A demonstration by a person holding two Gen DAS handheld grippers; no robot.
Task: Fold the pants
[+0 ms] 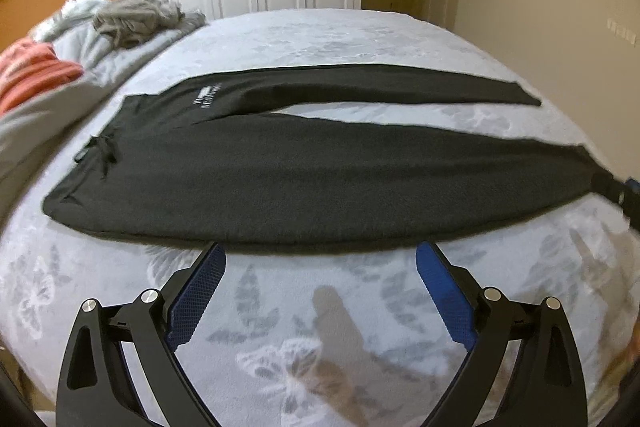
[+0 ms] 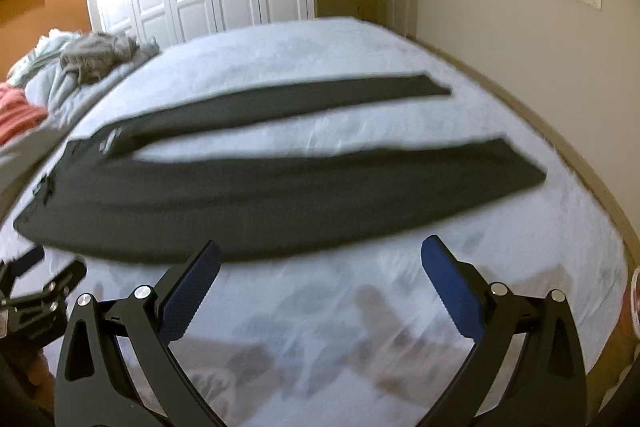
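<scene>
Left gripper (image 1: 318, 255) fingers spreading wide, hovering at pants (image 1: 304, 183) hem | right gripper (image 2: 320, 253) likewise spread, empty | risk: pinching bed (image 1: 320, 39) sheet with fabric, dragging legs askew.

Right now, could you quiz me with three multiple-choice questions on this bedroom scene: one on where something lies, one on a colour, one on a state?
1. Where does the waistband of the pants lie?
A. toward the left, near the heaped bedding
B. toward the right wall
C. hanging off the bed

2. What colour are the pads on the left gripper?
A. red
B. blue
C. yellow

3. How are the pants lying?
A. folded in half
B. rolled up
C. spread flat, legs apart

Answers: 1 A, the drawstring sits at the left end by the bedding. 2 B, both pads show blue. 3 C, the bed cover shows between the two legs.
</scene>
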